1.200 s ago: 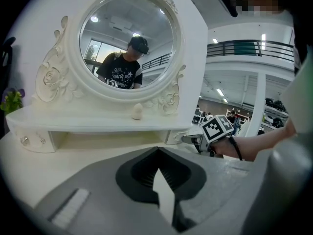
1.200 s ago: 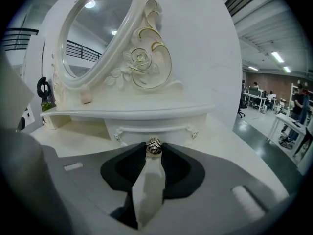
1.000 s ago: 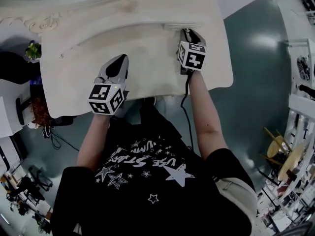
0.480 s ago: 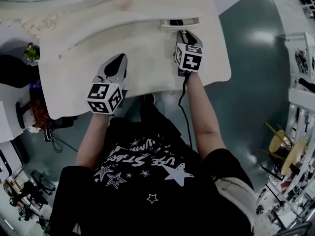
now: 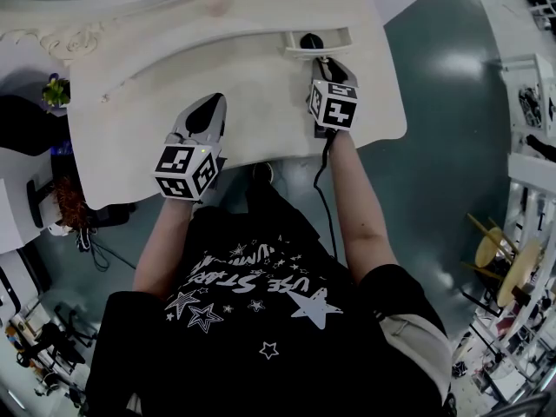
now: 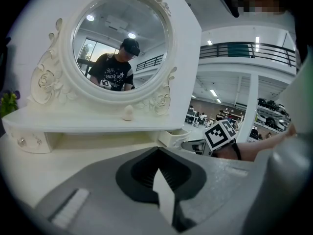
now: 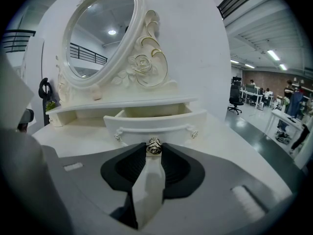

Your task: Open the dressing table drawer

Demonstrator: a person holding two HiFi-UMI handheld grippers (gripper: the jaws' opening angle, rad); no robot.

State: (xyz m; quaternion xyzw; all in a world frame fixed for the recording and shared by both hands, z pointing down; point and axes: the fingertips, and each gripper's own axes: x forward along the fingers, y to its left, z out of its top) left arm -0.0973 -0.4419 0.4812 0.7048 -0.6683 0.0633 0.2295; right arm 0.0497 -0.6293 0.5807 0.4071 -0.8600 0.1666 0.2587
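The cream dressing table (image 5: 174, 85) has a small right-hand drawer (image 5: 318, 42) that stands part-way out from under the mirror shelf. In the right gripper view the drawer front (image 7: 151, 127) faces me, and its metal rose knob (image 7: 154, 146) sits pinched between the jaw tips. My right gripper (image 5: 323, 59) is shut on that knob. My left gripper (image 5: 211, 104) hovers over the tabletop to the left, jaws together with nothing between them (image 6: 157, 153). From the left gripper view, the drawer (image 6: 173, 137) shows beside the right gripper's marker cube (image 6: 220, 135).
An oval mirror (image 6: 120, 45) in a carved frame rises at the back of the table. A matching small drawer (image 6: 29, 141) sits at the left end of the shelf. A small plant (image 5: 56, 89) stands off the table's left side. My body is against the front edge.
The right gripper has drawn back toward me with the knob, and the drawer has slid further out, showing its inside. The left gripper has stayed put.
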